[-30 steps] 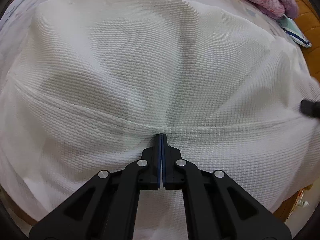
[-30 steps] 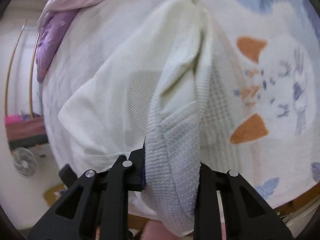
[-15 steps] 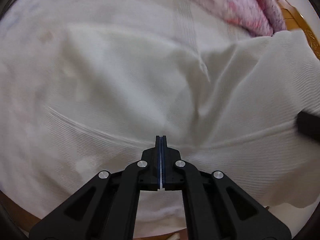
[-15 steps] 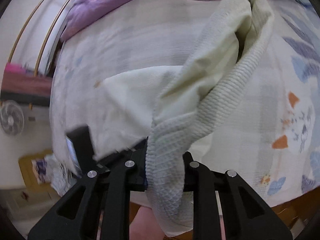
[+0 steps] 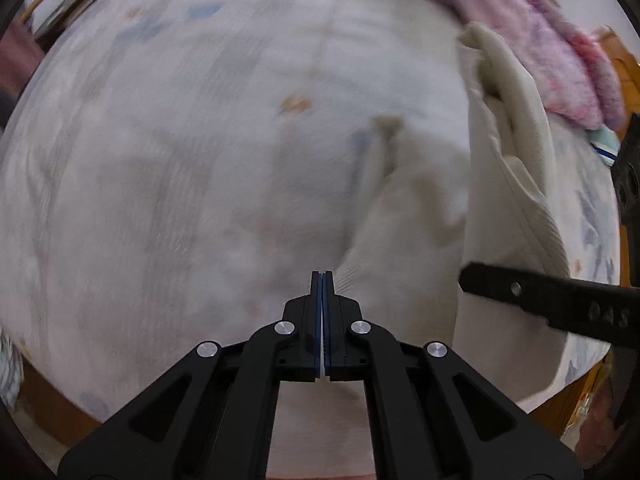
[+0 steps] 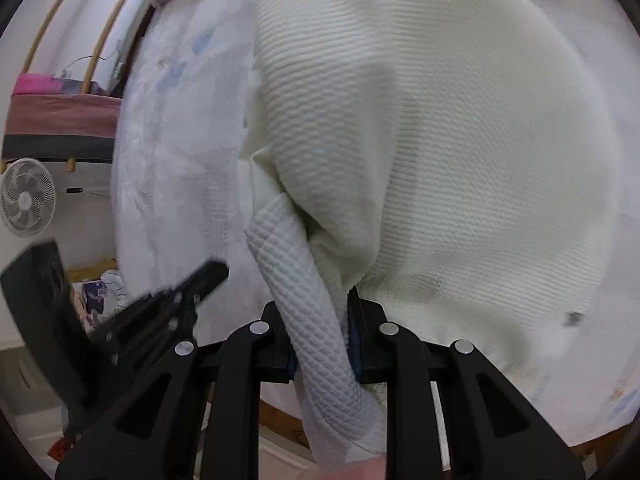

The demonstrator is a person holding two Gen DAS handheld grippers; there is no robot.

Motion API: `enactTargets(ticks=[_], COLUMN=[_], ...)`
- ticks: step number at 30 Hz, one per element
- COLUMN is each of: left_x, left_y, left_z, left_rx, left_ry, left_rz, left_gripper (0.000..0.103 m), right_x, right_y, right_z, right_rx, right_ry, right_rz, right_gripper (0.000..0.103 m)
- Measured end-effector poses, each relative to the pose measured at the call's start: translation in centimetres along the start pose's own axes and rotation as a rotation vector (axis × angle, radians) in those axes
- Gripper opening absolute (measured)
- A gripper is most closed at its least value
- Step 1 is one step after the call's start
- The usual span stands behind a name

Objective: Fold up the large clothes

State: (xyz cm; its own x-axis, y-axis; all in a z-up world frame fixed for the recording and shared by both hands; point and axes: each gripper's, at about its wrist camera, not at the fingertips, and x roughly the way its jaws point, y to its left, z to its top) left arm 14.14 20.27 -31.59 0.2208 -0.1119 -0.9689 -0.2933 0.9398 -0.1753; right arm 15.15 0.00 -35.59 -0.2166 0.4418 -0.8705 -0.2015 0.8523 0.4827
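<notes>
A cream waffle-knit garment (image 6: 460, 120) hangs bunched over the patterned bed sheet (image 5: 180, 160). My right gripper (image 6: 324, 308) is shut on a thick twisted roll of it, and the rest of the cloth billows ahead and to the right. My left gripper (image 5: 322, 276) is shut, with a thin sliver of white cloth between its pads; the garment (image 5: 408, 232) trails from its tip towards the right. The right gripper's finger (image 5: 552, 304) reaches in from the right edge of the left wrist view. In the right wrist view the left gripper (image 6: 160, 308) shows blurred at the lower left.
A pink and purple blanket (image 5: 560, 52) lies heaped along the far side of the bed. A white fan (image 6: 26, 196) stands on the floor beyond the bed's left edge, near a shelf with pink cloth (image 6: 52, 84). A fingertip (image 6: 352, 468) shows below the right gripper.
Both grippers swept across the bed with the garment. The spread cloth has left the left view, baring the sheet, and the two grippers have come closer together. The right gripper rolled.
</notes>
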Motion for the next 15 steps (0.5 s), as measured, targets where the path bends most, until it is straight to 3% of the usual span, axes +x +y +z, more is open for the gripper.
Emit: enactTargets(ticks=[7, 10, 12, 14, 15], left_x=[1.7, 1.5, 0.9, 0.3, 0.0], left_y=[5.4, 7.2, 8.4, 9.4, 9.6], left_z=[-2.0, -3.1, -3.9, -4.5, -4.7], left_rx=[-0.09, -0.106, -0.132, -0.163, -0.173], left_ry=[0.038, 0.038, 0.041, 0.041, 0.039], left_rz=[0.036, 0.079, 0.093, 0.102, 0.106], left_gripper=[0.001, 0.001, 0.001, 0.001, 0.001], right_x=[5.6, 5.8, 5.7, 5.8, 5.7], right_y=[1.1, 0.8, 1.1, 2.4, 3.0], right_z=[-0.3, -0.2, -0.4, -0.9, -1.0], right_rx=[0.016, 0.048, 0.048, 0.01, -0.012], right_ry=[0.078, 0.076, 0.094, 0.105, 0.102], right_rz=[-0.008, 0.057, 0.16, 0.201, 0.19], right_gripper=[0.021, 0.041, 0.08, 0.091, 0.091])
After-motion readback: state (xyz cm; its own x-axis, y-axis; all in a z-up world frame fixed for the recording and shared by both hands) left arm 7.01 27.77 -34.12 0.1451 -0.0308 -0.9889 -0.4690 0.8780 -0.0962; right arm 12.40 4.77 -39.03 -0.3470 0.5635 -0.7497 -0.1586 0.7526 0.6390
